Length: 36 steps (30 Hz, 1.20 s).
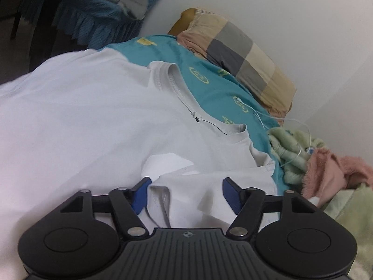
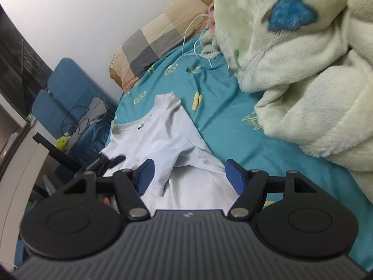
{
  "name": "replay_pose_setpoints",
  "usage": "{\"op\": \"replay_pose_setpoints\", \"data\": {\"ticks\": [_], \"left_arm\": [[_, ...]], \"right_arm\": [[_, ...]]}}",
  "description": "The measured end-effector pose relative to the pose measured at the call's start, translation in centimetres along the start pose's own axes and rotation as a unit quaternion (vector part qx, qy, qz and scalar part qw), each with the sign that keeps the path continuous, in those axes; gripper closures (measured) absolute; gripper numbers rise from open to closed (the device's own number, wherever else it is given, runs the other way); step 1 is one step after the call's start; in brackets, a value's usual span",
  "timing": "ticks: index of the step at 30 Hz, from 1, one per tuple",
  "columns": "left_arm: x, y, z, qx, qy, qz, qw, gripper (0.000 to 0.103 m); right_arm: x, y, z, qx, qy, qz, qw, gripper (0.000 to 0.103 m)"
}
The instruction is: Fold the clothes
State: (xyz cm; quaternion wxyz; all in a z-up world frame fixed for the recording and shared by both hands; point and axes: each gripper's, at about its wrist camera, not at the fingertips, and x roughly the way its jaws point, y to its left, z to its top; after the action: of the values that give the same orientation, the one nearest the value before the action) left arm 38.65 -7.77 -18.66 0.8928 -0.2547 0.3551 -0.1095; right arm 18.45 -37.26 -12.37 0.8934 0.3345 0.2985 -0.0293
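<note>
A white T-shirt (image 1: 81,121) lies spread on the teal bedsheet (image 1: 209,88), its neckline (image 1: 186,98) toward the pillow. My left gripper (image 1: 186,193) sits low over a folded sleeve (image 1: 177,186) at the shirt's near edge. The cloth lies between the blue pads (image 1: 141,196), and a wide gap shows between them. In the right wrist view the same shirt (image 2: 167,135) lies ahead, and my right gripper (image 2: 190,178) hovers open over its sleeve and side, gripping nothing. The dark shape at the shirt's left edge looks like the left gripper (image 2: 112,161).
A checked pillow (image 1: 244,53) lies against the white wall. A fluffy pale-green blanket (image 2: 303,70) is heaped to the right, with pink fleece (image 1: 333,170) beside it. A thin white cable (image 2: 191,46) trails over the sheet. A blue chair (image 2: 67,93) with grey clothing stands past the bed's left edge.
</note>
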Motion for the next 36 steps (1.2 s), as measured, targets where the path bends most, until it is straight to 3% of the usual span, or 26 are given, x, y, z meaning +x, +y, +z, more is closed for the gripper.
{"op": "replay_pose_setpoints", "data": {"ticks": [1,2,6,12,19,25,27,29,32,36], "left_arm": [[0.4,-0.5,0.1,0.019,0.004,-0.004,0.9998,0.069],[0.7,-0.9,0.3,0.031,0.014,-0.006,0.9994,0.091],[0.9,-2.9,1.7,0.088,0.010,-0.011,0.9960,0.098],[1.8,-7.4,7.9,0.129,-0.029,0.010,0.9911,0.099],[7.8,-6.5,9.7,0.133,0.000,0.098,0.9862,0.098],[7.7,-2.1,8.5,0.076,0.026,0.099,0.9919,0.075],[5.8,-1.5,8.5,0.064,0.024,0.091,0.9935,0.052],[3.4,-1.0,8.1,0.034,0.027,0.073,0.9964,0.038],[-0.2,-0.1,6.7,-0.034,0.043,0.029,0.9981,0.031],[-2.7,0.7,2.7,-0.121,0.070,-0.023,0.9899,0.024]], "right_arm": [[0.4,0.0,0.0,0.002,0.003,0.000,1.000,0.033],[0.7,-0.1,0.1,0.005,0.006,0.000,1.000,0.033],[0.6,0.0,-0.1,0.015,0.006,0.002,1.000,0.032],[0.2,0.9,-0.7,0.000,0.001,0.002,1.000,0.033],[1.1,1.1,-0.6,-0.009,0.005,-0.003,1.000,0.033],[1.8,0.6,-0.5,-0.013,0.009,-0.009,1.000,0.032],[1.9,0.6,-0.4,-0.012,0.010,-0.008,1.000,0.032],[1.7,0.7,-0.4,-0.016,0.007,-0.006,1.000,0.032],[1.0,0.7,-0.3,-0.011,0.002,-0.002,1.000,0.033],[-0.4,0.4,0.0,0.004,-0.011,0.005,1.000,0.033]]}}
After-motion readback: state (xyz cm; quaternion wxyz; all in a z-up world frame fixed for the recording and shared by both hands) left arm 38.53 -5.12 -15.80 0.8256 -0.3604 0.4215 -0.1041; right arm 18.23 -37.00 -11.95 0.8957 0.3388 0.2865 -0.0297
